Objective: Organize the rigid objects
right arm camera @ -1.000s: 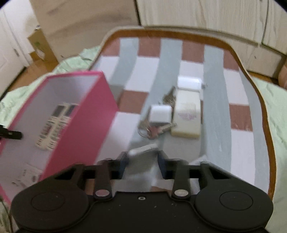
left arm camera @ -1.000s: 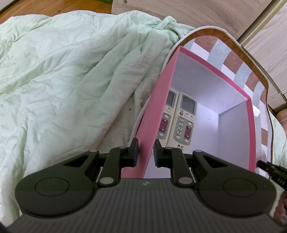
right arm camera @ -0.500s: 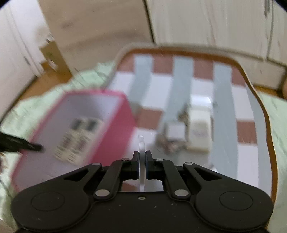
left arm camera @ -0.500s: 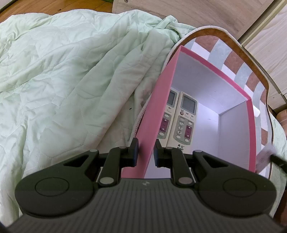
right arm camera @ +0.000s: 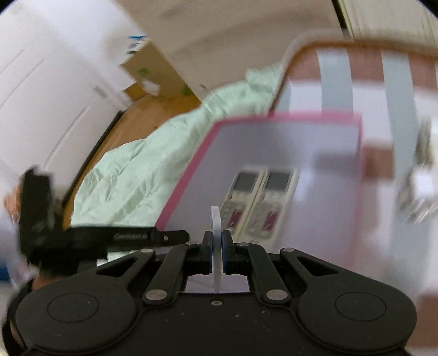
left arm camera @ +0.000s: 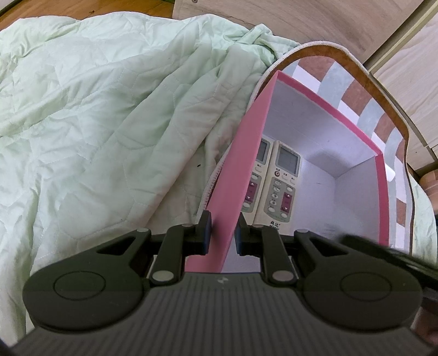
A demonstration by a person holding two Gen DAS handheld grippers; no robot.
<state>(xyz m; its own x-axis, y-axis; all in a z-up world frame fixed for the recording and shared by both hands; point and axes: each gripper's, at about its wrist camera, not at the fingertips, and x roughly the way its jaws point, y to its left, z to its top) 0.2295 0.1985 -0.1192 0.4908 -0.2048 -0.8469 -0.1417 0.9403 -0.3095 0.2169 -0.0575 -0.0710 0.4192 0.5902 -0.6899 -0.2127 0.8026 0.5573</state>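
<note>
A pink box (left arm camera: 235, 175) with a white inside stands on a checked mat (left arm camera: 356, 90). Two white remote controls (left arm camera: 282, 183) lie side by side on its floor. My left gripper (left arm camera: 223, 232) is shut on the box's near pink wall, one finger outside and one inside. My right gripper (right arm camera: 216, 243) is shut on a thin white card (right arm camera: 216, 246) held edge-on, and it hovers over the open pink box (right arm camera: 273, 153), just short of the remotes (right arm camera: 260, 200). The left gripper's finger (right arm camera: 142, 237) shows at the left of the right wrist view.
A pale green quilt (left arm camera: 95, 123) covers the bed left of the box. Blurred keys and a small white object (right arm camera: 421, 189) lie on the mat to the right of the box. Wooden cabinets (left arm camera: 328, 22) stand behind, and a cardboard box (right arm camera: 153, 74) sits on the floor.
My right gripper has closed on the thin white card, lifted it off the mat and swung left over the pink box. The left gripper has stayed on the box wall.
</note>
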